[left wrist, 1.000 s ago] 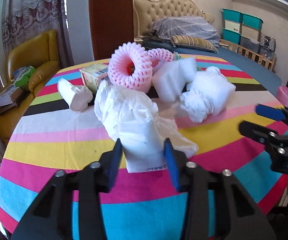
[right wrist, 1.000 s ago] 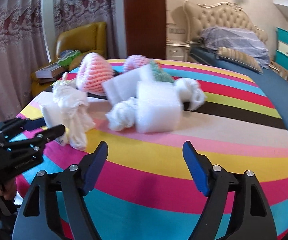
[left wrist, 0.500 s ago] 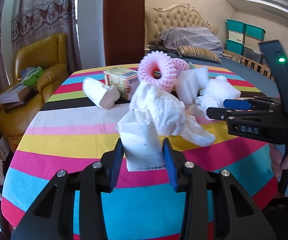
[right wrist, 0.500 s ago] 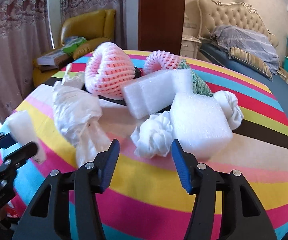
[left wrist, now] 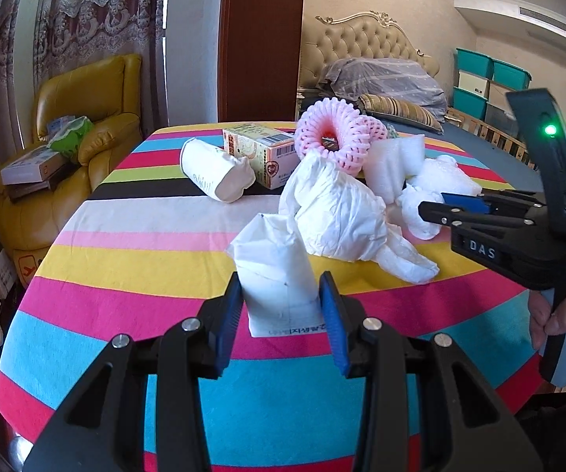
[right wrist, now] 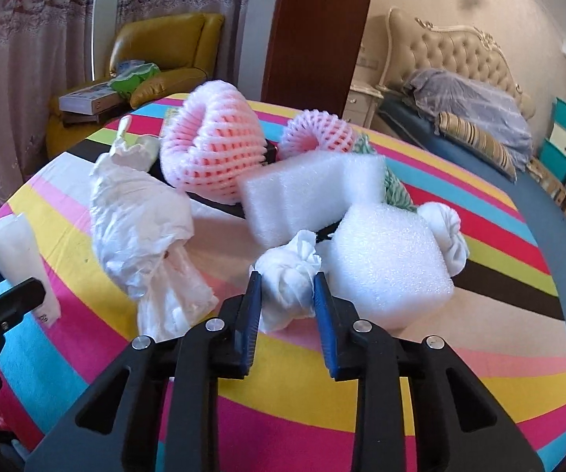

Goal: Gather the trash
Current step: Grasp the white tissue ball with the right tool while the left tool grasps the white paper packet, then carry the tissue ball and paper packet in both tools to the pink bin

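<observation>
The white paper packet (left wrist: pixel 279 271) stands between the blue pads of the left gripper (left wrist: pixel 281 306), clamped at its lower part, over the near pink and blue stripes of the striped tablecloth (left wrist: pixel 125 267). Its long axis runs upright, the crumpled open end pointing up and slightly far; printed text along its bottom edge is too small to read.

The right gripper (right wrist: pixel 287 303) has its fingers narrowed around a knotted white tissue wad (right wrist: pixel 289 275), pads touching both sides. The wad's long axis runs near to far, its twisted end pointing far and right; its near end is hidden behind the fingers.

Just left of the wad lies a crumpled white plastic bag (right wrist: pixel 141 228), its tail trailing toward the near side. Touching the wad on the right is a white foam block (right wrist: pixel 389 259), with a flat foam slab (right wrist: pixel 306 196) behind it. Farther back sit two pink foam fruit nets (right wrist: pixel 212 145), a small printed carton (left wrist: pixel 259 153) and a rolled white bundle (left wrist: pixel 214 173). A green-striped item behind the slab is mostly hidden. The yellow armchair (left wrist: pixel 86 118) stands far left.
</observation>
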The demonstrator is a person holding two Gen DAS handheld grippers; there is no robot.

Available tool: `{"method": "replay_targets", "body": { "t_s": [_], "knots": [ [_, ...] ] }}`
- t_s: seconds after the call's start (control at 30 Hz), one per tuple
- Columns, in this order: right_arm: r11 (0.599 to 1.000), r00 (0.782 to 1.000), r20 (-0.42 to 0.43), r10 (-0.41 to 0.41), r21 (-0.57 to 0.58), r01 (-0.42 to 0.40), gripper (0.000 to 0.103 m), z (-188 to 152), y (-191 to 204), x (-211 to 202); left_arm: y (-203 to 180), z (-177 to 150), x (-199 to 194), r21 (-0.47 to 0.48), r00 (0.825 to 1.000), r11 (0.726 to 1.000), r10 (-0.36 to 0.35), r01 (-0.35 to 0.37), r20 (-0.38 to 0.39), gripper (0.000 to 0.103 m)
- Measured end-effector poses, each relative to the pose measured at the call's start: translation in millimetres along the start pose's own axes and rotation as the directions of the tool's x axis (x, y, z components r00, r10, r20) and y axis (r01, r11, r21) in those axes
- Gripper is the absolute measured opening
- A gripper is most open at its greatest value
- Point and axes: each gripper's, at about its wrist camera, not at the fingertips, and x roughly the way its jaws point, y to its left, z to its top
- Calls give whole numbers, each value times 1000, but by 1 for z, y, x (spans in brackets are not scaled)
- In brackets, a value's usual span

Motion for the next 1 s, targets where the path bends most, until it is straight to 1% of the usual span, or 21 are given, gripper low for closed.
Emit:
{"method": "replay_targets", "body": {
  "t_s": [0.27, 0.63, 1.0],
  "knots": [
    [1000, 998, 54, -13, 2, 13, 28, -3, -1, -22, -6, 4, -4, 19, 1000, 1000, 9, -10, 14, 38],
    [1000, 996, 90, -4, 13, 3, 29, -16, -9, -44, -25, 6, -13, 72, 999, 997, 21, -24, 45, 38],
    [998, 991, 132, -12, 67, 3, 29, -29, -27, -67, -46, 11, -24, 141, 996, 990, 17, -29, 82, 39]
  ]
}}
